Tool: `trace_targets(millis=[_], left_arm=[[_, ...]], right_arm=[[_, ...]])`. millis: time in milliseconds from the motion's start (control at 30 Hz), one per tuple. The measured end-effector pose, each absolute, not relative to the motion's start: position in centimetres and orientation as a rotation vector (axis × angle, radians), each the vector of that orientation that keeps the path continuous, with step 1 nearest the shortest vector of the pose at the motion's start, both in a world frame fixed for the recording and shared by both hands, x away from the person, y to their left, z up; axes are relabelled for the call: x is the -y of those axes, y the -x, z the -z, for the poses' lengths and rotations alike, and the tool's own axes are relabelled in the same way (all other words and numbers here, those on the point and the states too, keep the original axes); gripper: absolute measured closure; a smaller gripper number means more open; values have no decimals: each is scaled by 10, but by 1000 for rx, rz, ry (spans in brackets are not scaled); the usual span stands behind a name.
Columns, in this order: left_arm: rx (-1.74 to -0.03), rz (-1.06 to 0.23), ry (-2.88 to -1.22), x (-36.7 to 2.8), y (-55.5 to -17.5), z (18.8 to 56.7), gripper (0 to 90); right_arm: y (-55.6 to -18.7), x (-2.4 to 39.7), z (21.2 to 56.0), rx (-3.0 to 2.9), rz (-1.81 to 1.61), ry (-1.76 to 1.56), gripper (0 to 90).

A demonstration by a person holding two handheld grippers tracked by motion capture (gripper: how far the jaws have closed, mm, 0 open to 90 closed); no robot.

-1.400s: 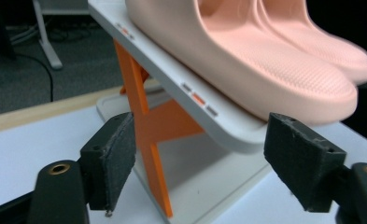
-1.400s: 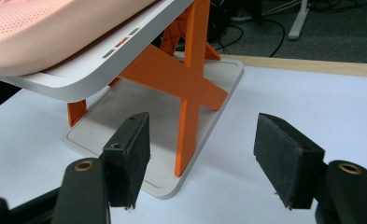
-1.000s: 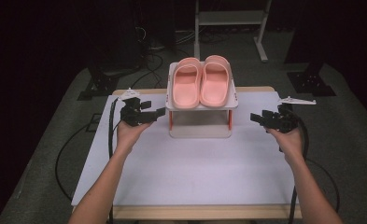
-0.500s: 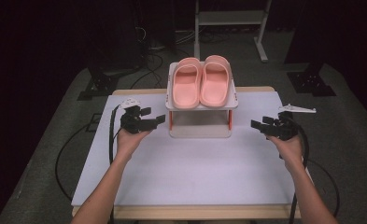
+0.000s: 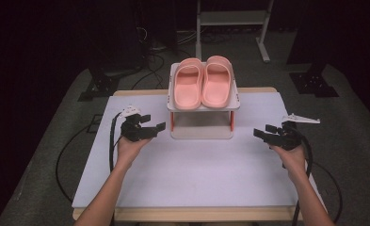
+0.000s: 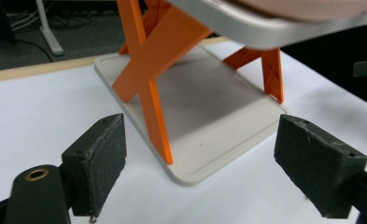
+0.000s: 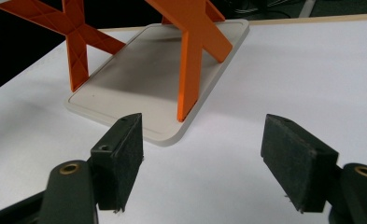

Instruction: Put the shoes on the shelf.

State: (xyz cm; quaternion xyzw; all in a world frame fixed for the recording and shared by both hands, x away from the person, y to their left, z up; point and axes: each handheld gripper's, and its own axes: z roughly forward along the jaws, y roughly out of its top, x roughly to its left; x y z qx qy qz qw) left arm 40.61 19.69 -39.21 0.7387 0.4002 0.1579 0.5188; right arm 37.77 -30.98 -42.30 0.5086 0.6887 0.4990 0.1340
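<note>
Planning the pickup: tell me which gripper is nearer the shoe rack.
Left. The left gripper sits just beside the shoe rack; the right gripper hangs farther off, on its other side.

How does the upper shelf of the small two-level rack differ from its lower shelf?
The upper pale grey shelf carries a pair of pink rubber slippers, while the lower pale grey base shelf carries nothing. The upper shelf stands raised on orange X-shaped plastic legs, while the base shelf lies flat on the white table cover. Both are rounded rectangular plates of the same pale colour.
</note>
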Motion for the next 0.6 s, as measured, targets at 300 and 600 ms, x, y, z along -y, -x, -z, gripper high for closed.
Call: trace_targets(millis=[300, 600], left_arm=[[-982, -388, -1774, -200, -399, 403, 161], [-980, -394, -1780, -204, -391, 413, 150]], right_arm=[[-364, 318, 434, -1973, -1463, -1489, 286], [-350, 327, 443, -1960, -1462, -1504, 279]])
